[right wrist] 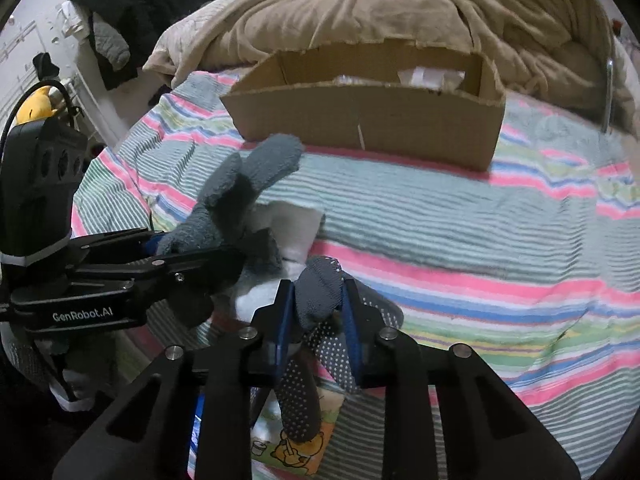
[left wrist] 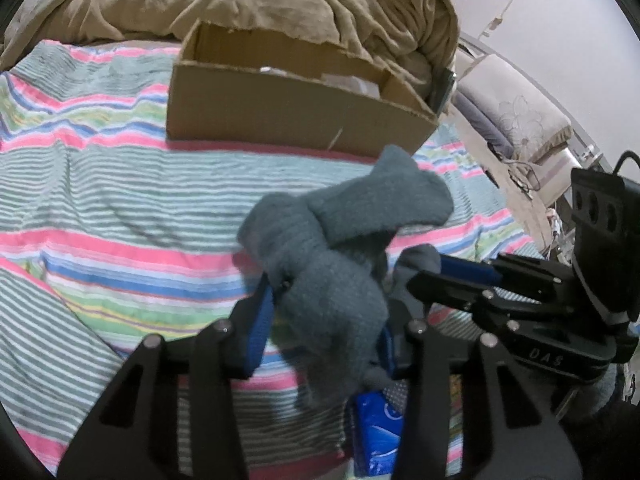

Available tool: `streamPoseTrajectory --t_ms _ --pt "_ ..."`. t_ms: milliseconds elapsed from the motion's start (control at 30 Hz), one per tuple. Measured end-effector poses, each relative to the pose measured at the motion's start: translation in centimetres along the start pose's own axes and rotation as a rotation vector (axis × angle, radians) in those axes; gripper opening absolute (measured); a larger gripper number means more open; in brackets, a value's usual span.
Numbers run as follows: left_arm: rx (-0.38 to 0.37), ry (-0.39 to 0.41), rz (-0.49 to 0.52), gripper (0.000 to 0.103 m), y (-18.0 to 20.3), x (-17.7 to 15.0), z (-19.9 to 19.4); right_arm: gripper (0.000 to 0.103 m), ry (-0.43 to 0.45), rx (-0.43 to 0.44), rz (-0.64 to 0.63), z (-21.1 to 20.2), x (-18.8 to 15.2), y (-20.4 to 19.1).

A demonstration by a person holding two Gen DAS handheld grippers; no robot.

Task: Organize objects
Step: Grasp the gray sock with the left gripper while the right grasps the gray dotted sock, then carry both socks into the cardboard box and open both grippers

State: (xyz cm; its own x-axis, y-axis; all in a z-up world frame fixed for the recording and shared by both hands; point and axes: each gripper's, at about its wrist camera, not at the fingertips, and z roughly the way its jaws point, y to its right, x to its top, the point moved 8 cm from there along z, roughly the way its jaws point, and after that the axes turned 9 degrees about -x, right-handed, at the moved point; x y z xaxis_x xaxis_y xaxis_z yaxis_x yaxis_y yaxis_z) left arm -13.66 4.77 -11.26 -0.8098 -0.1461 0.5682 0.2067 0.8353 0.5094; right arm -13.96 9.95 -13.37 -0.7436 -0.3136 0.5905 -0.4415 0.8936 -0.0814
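1. While you hold both grippers low over the striped bedsheet point(left wrist: 120, 208), your left gripper point(left wrist: 326, 312) is clenched on a bunched grey sock point(left wrist: 332, 264).
2. Your right gripper point(right wrist: 318, 300) pinches a grey dotted sock point(right wrist: 316, 296).
3. Beyond them, the cardboard box point(right wrist: 368, 120) sits open on the bedsheet.

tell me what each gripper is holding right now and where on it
Left gripper is shut on a fuzzy grey sock, around its bunched middle. Right gripper is shut on a grey dotted sock, at a folded end.
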Motion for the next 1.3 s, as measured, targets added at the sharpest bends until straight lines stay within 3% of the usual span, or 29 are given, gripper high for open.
streamPoseTrajectory --t_ms 767,1300 --pt "0.075 0.117 0.034 0.045 -0.9 5.3 -4.5 0.025 0.160 -0.068 0.016 -4.5 6.3 2.3" --pt "0.109 0.190 0.097 0.045 -1.3 11.7 -5.8 0.025 0.300 -0.144 -0.021 -7.2 14.4 4.9"
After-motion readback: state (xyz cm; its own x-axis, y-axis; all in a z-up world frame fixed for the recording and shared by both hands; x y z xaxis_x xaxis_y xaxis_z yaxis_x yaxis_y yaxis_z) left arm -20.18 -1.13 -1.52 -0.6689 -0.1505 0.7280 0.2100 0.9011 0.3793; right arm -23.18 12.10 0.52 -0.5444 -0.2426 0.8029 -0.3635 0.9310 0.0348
